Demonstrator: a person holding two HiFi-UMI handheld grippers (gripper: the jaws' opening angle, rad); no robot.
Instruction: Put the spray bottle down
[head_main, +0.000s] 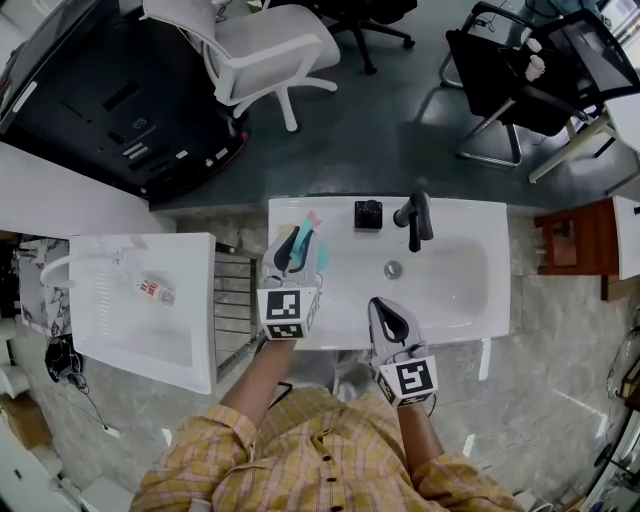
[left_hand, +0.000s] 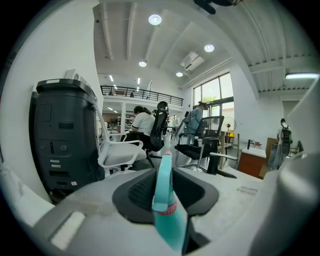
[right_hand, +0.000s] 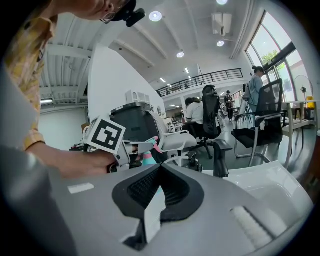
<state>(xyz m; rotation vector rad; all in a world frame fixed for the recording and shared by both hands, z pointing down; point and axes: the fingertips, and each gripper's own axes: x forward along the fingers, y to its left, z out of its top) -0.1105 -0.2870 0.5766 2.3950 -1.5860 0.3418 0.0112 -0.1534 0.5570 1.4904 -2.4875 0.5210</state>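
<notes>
left gripper (head_main: 292, 252) clamped on the teal spray bottle (head_main: 318, 254), held over the sink's (head_main: 455, 300) left rim, likely for set-down; base contact unclear. right gripper (head_main: 386, 318) closed, empty, parked clear.

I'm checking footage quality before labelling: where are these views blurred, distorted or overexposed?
Left gripper view: black fisheye corners; the teal plastic spray bottle, close to the lens, is soft; the round ceiling lamp is blown out. Right gripper view: same curved rim, the tall windows glare white. Head view: evenly lit and sharp, though the white rectangular sink looks bowed.
</notes>
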